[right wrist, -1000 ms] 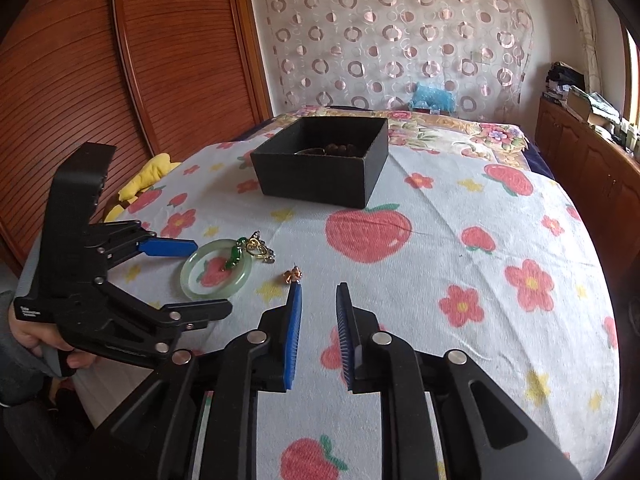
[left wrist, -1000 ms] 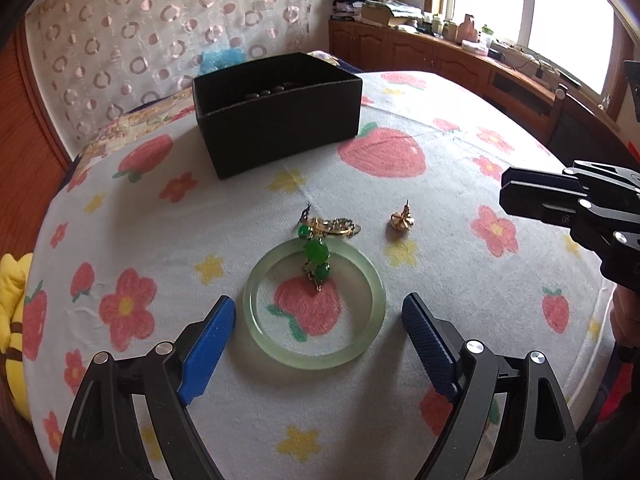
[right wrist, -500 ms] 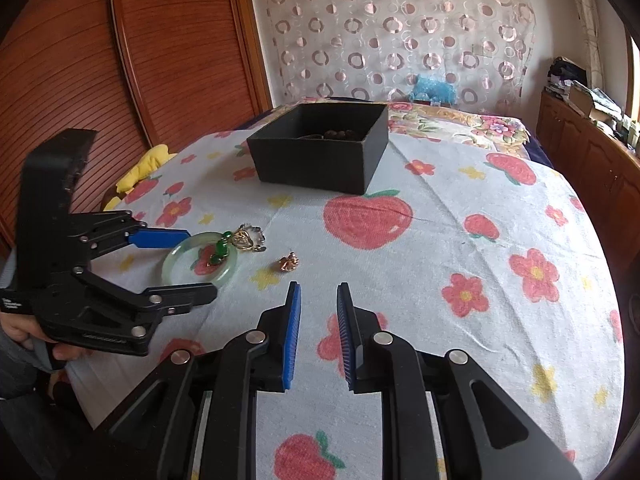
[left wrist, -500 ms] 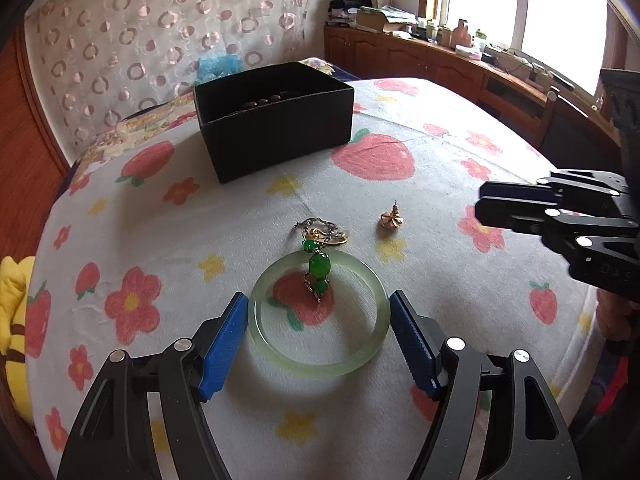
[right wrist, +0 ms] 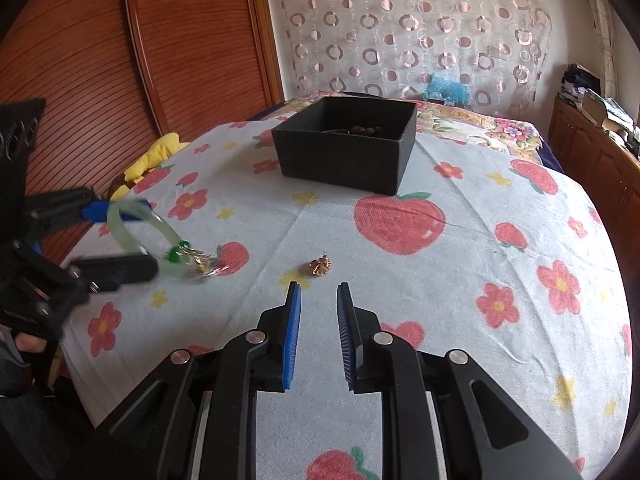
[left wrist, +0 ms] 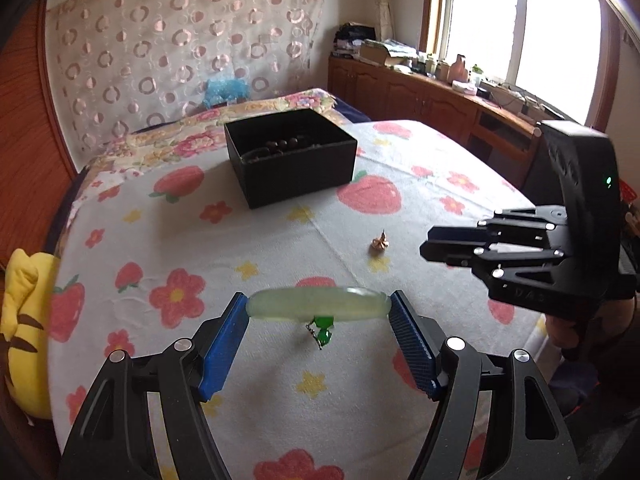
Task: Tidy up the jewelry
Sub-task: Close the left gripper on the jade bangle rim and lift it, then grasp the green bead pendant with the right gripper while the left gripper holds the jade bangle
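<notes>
left wrist view: left gripper (left wrist: pixel 318 312) jaws have just closed onto the jade bangle (left wrist: pixel 318 304), now lifted off the bed (left wrist: pixel 280 240) at lower centre with the green pendant (left wrist: pixel 323 330) dangling beneath, so the carry to the black box (left wrist: pixel 292 160) at upper centre looks clear. right wrist view: right gripper (right wrist: pixel 318 308) jaws narrowly apart and empty, just short of the gold earring (right wrist: pixel 319 266) mid-frame; the pendant's chain (right wrist: pixel 202 266) hangs loose at left and could snag.

One pale green bangle (left wrist: pixel 318 303), one green pendant (left wrist: pixel 322 330) just under it at lower centre, one small gold earring (left wrist: pixel 380 242) right of centre, one black box (left wrist: pixel 291 161) at upper centre, one yellow plush toy (left wrist: pixel 24 328) at the left edge
</notes>
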`<state>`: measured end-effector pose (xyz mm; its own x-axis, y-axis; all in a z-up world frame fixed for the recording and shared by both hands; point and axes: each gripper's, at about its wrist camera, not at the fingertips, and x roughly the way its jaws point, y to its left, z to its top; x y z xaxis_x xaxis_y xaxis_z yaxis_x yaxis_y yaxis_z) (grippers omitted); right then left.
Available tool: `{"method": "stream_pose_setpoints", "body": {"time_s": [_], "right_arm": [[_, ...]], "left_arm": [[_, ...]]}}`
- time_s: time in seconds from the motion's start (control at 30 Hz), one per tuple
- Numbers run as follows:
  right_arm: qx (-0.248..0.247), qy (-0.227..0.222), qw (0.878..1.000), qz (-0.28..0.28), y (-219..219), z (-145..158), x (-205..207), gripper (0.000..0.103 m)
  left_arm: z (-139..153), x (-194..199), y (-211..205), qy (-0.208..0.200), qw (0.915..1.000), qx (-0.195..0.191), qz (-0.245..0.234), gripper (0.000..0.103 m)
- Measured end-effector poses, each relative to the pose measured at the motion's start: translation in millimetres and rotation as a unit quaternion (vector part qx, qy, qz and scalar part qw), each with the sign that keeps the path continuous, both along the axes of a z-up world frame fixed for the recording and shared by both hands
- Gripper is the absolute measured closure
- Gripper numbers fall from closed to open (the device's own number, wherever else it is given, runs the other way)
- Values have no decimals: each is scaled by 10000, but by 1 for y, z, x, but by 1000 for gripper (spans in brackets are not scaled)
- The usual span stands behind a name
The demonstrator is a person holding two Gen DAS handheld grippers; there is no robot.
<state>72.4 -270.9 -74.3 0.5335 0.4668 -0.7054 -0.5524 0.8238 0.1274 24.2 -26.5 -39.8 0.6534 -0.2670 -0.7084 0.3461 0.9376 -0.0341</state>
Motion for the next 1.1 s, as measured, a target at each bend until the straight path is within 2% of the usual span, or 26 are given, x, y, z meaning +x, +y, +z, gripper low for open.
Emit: {"method": "stream_pose_setpoints", "body": {"time_s": [0.37, 0.63, 0.9, 1.1], "right_arm": [[1, 9, 10000, 12, 3, 0, 0, 83], [-17, -39, 9999, 142, 12, 2, 0, 83], [-139, -54, 9986, 505, 48, 4, 14, 83], [-351, 158, 9951, 915, 82, -4, 31, 83]], "left_arm": [[1, 11, 0, -44, 9999, 89, 17, 34], [6, 3, 16, -162, 9997, 49, 184, 34], [6, -1, 37, -202, 9988, -34, 441, 34], [4, -1, 46, -200, 9982, -122, 551, 34]]}}
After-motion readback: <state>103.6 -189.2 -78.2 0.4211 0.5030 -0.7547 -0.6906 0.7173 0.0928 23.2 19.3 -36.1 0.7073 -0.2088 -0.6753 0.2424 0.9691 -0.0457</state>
